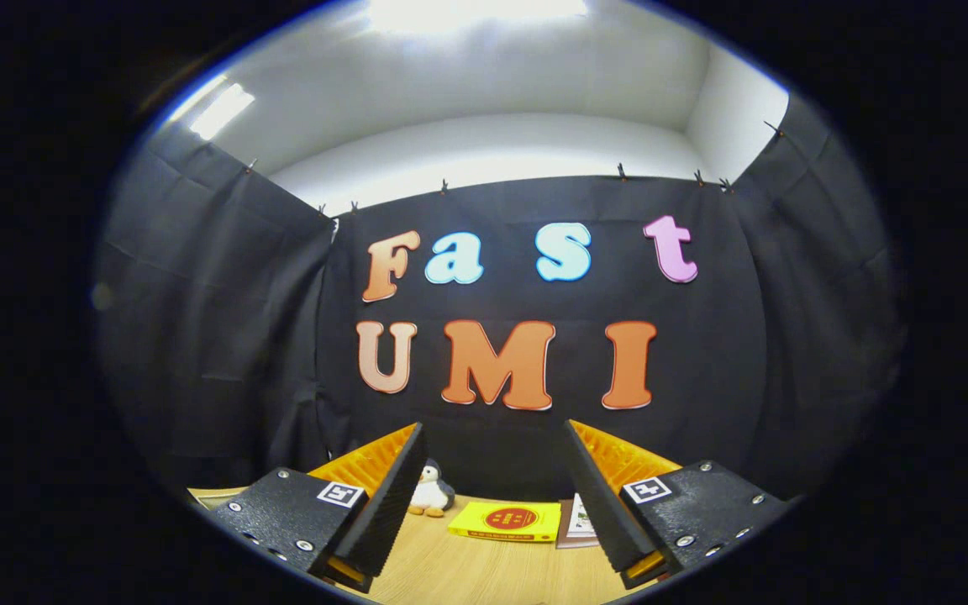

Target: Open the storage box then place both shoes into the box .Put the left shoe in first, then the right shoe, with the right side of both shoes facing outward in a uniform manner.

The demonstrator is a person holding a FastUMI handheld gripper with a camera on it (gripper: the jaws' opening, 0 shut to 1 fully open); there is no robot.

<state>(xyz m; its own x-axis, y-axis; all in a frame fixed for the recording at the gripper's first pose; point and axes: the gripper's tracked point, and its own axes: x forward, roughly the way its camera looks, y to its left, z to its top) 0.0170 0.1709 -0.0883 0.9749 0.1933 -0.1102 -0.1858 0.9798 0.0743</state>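
Gripper [495,496] spread wide, gripping nothing — raised above desk [484,567]; penguin toy [429,491], yellow booklet [506,521] beyond fingers at far edge.

I see bright ceiling lights [476,13] blown out to glare overhead, dimmer booth walls, a warmly lit table [484,567], strong fisheye bending at the rim, and centre focus sharp.
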